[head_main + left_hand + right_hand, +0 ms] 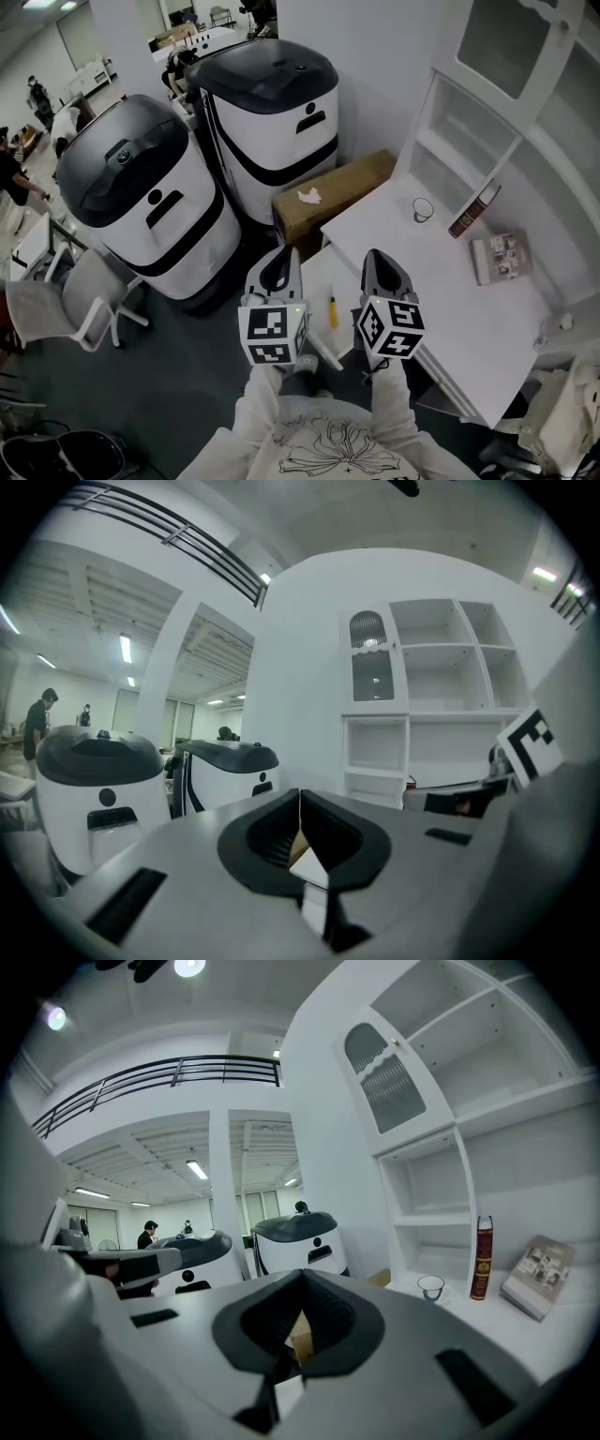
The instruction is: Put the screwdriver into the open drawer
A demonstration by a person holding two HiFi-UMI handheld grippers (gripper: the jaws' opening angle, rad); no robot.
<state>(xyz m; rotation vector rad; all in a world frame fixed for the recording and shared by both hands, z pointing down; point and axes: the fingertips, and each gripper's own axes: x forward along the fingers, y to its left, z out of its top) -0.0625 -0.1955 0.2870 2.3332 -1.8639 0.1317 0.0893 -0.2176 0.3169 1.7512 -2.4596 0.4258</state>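
Observation:
In the head view a small yellow-handled screwdriver (332, 310) lies on the white floor of the open drawer (317, 274), which is pulled out at the desk's left end. Both grippers hang above it, side by side, and hold nothing. The left gripper (280, 255) is just left of the screwdriver, with its jaws meeting in a thin line (300, 797). The right gripper (379, 259) is just right of it, jaws also closed together (300, 1279). Each gripper view looks level across the room, so neither shows the screwdriver or the drawer.
Two large white-and-black machines (148, 197) (274, 103) stand to the left, with a cardboard box (330, 192) beside them. The white desk (441, 309) carries a glass (423, 209), a tall dark red object (473, 210) and a booklet (500, 255). Shelves rise behind it. A chair (66, 302) is at far left.

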